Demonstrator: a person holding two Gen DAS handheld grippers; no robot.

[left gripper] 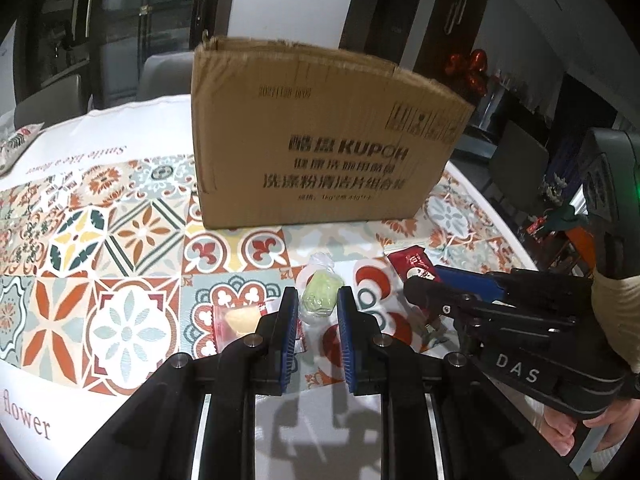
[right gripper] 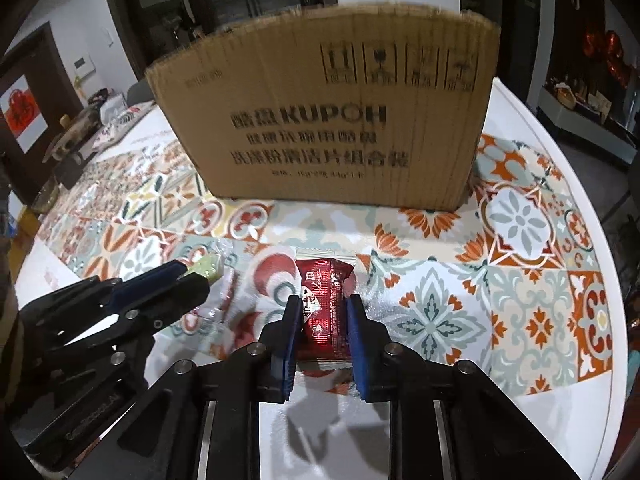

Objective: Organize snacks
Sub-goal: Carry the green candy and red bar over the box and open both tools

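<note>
Cardboard box (right gripper: 328, 112) behind red snack (right gripper: 325, 306).

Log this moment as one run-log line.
left gripper: around green snack, grip unclear | right gripper: around red snack, grip unclear | box: behind, upright

A green sweet in clear wrap (left gripper: 319, 295) lies flat on the patterned bench, a pale snack in a red-edged clear packet (left gripper: 240, 320) beside it. A glossy dark-red wrapped snack (right gripper: 325, 307) lies nearby. The open KUPOH cardboard box (left gripper: 320, 136) stands upright behind them.
</note>
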